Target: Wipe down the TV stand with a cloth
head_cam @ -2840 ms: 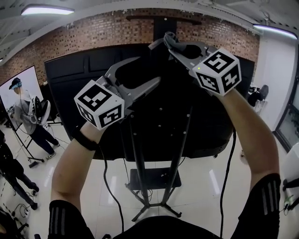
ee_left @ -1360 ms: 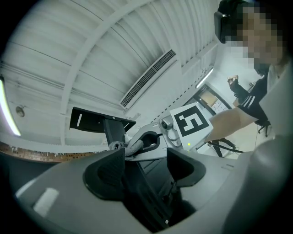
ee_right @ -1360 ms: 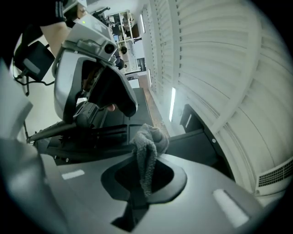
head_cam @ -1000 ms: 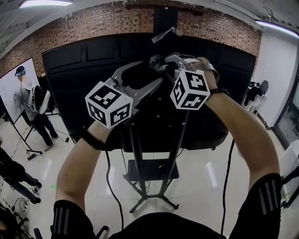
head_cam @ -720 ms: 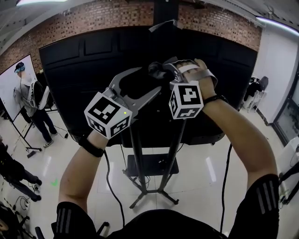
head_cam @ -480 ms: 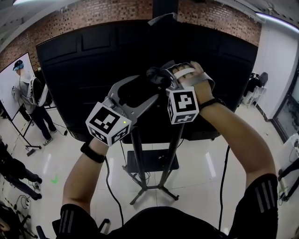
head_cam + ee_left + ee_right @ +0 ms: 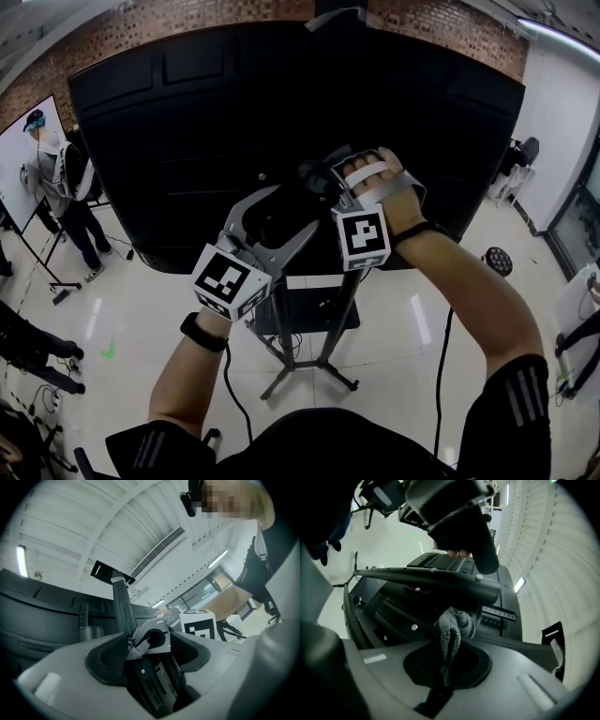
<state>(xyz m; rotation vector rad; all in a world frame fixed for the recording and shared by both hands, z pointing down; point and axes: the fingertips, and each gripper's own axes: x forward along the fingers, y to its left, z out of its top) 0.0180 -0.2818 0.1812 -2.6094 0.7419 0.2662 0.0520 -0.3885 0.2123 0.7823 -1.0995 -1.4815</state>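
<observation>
The black TV stand upright [image 7: 339,314] rises to the back of the big black TV [image 7: 178,131]. My right gripper [image 7: 325,178] is shut on a grey cloth [image 7: 312,172], which it presses against the stand's bracket behind the TV. In the right gripper view the cloth [image 7: 452,632] hangs bunched between the jaws of the right gripper [image 7: 447,660], under a black bar [image 7: 436,579]. My left gripper [image 7: 298,209] sits just left of it, open, its jaws either side of the slotted black upright [image 7: 154,686]. The left gripper view shows the cloth [image 7: 139,645] just ahead.
The stand's base plate [image 7: 302,315] and splayed feet [image 7: 309,380] rest on a glossy white floor. A person [image 7: 56,178] stands at a whiteboard on the far left. Cables [image 7: 441,375] trail over the floor. A brick wall runs behind the TV.
My right gripper with the cloth has come down and left from the top of the stand to beside the left gripper. Both grippers now sit lower against the TV's back.
</observation>
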